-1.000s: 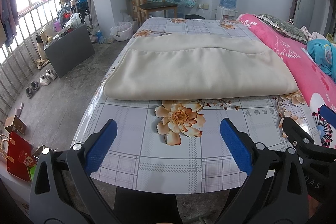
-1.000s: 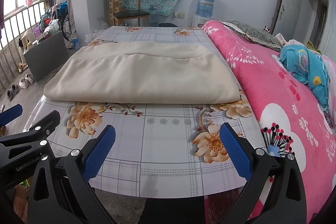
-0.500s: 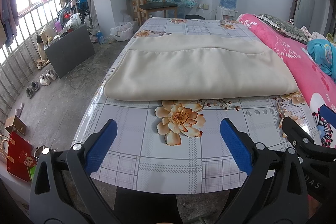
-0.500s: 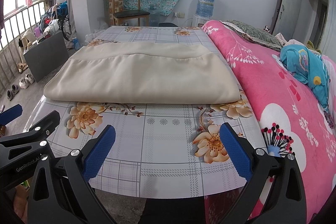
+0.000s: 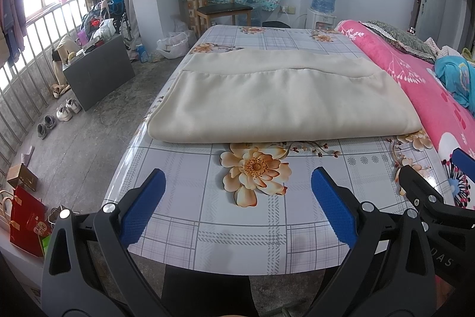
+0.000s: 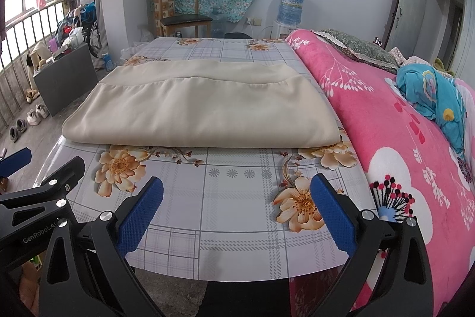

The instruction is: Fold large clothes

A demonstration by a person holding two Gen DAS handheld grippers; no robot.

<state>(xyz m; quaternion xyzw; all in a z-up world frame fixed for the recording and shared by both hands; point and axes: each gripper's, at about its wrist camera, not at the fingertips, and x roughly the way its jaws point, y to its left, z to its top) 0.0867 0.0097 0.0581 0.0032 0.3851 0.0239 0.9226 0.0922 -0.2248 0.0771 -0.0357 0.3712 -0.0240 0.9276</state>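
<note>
A large cream cloth (image 5: 276, 100) lies folded flat on the flowered table (image 5: 237, 216), with a lower layer showing past its far edge. It also shows in the right wrist view (image 6: 204, 106). My left gripper (image 5: 237, 204) is open and empty, held over the table's near edge, short of the cloth. My right gripper (image 6: 236, 204) is open and empty too, beside the left one, over the table's near right part. The right gripper shows at the right edge of the left wrist view (image 5: 430, 198), and the left gripper at the left edge of the right wrist view (image 6: 44, 186).
A bed with a pink blanket (image 6: 400, 138) runs along the table's right side, with a blue garment (image 6: 430, 94) on it. A wooden chair (image 5: 222, 9) and water dispenser (image 5: 323, 5) stand behind. A dark box (image 5: 95, 73), shoes and bags are on the floor at left.
</note>
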